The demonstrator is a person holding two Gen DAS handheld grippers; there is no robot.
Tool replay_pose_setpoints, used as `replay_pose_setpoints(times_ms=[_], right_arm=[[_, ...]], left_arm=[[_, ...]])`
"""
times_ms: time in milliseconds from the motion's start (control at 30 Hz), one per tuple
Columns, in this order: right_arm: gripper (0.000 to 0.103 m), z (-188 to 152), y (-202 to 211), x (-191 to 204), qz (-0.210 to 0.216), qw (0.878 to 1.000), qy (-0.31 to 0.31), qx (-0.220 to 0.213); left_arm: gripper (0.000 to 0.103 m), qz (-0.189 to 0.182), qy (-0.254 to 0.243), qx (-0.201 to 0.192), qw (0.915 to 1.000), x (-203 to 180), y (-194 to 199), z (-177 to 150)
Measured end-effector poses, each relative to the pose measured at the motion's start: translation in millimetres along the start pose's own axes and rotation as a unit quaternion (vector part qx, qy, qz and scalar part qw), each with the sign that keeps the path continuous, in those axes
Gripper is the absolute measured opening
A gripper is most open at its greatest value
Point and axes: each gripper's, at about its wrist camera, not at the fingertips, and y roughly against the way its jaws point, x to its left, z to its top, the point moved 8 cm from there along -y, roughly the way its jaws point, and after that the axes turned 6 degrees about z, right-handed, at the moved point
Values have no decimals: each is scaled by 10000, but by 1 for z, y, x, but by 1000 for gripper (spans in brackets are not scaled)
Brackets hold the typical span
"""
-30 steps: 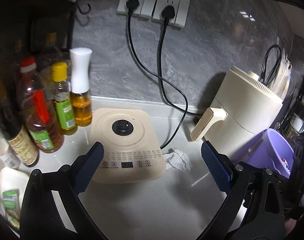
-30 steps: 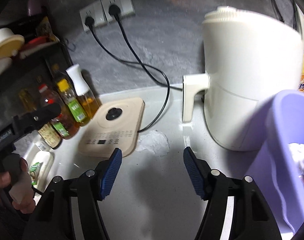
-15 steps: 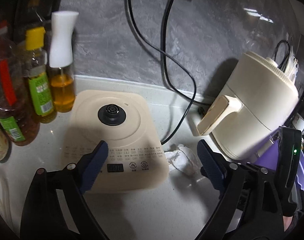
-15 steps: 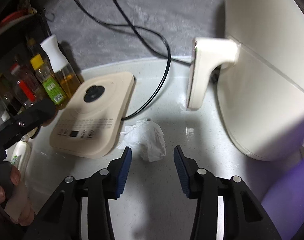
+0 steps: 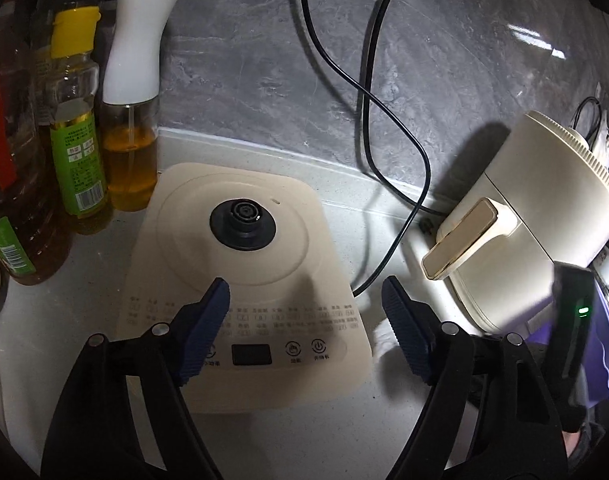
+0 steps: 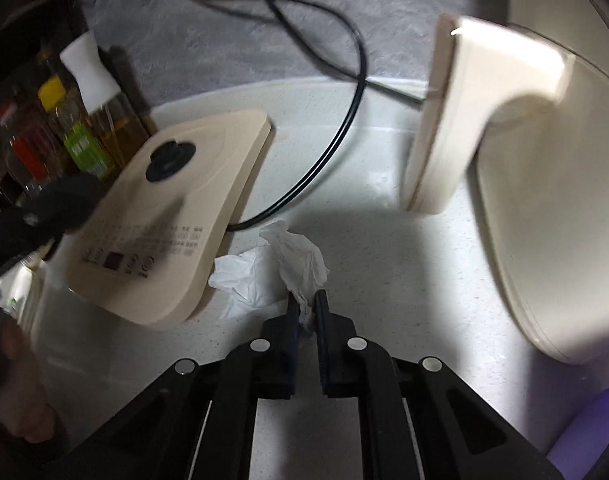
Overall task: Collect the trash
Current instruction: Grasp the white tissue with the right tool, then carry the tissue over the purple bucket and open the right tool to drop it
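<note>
A crumpled white tissue [image 6: 280,268] lies on the pale counter between the beige kettle base [image 6: 172,216] and the cream air fryer [image 6: 544,184]. My right gripper [image 6: 305,306] is shut on the near end of the tissue. In the left wrist view a bit of the tissue [image 5: 382,340] shows behind the right finger. My left gripper [image 5: 304,320] is open and empty, hovering over the kettle base [image 5: 240,280]. A purple bin [image 5: 606,356] shows at the right edge.
Oil and sauce bottles [image 5: 76,128] stand at the left by the grey wall. Two black cables [image 5: 368,128] run down from wall sockets to the appliances. The air fryer [image 5: 536,232] with its handle stands at the right.
My right gripper moved forward and down and closed on the tissue. My left gripper moved closer over the kettle base and its jaws narrowed a little.
</note>
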Motion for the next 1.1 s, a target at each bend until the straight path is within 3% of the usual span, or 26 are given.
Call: replay_pose_setpoints(times_ms=[200,333,467,567,667,733,1100], right_arm=[[8,10,29,-7,71,9995,-198,-254],[8,11,38,-9,50,9991,-220,-347],[8,8,49,-4,155,9987,-226,-420],[8,6,59,7,260,9982,-153,-517],[8,4,71,15,326,9975,-115,-622],[8,3,80,19,351,9970,-97,-684],[8,-3,130,52,370,9933,300,-1054]], left_arm=[[74,-234,-44,69,9997,-15,-6,-2],[74,-581,-181,14,9981,-38,2,-2],[62,-888,-299,67,9956,-56,7,-4],[49,-1046,-346,108,9939,-65,12,-6],[26,-1241,-363,165,9915,-73,19,-8],[3,-1315,-439,81,9903,-78,29,-7],[1,-1121,-783,-523,9892,-83,92,-1]])
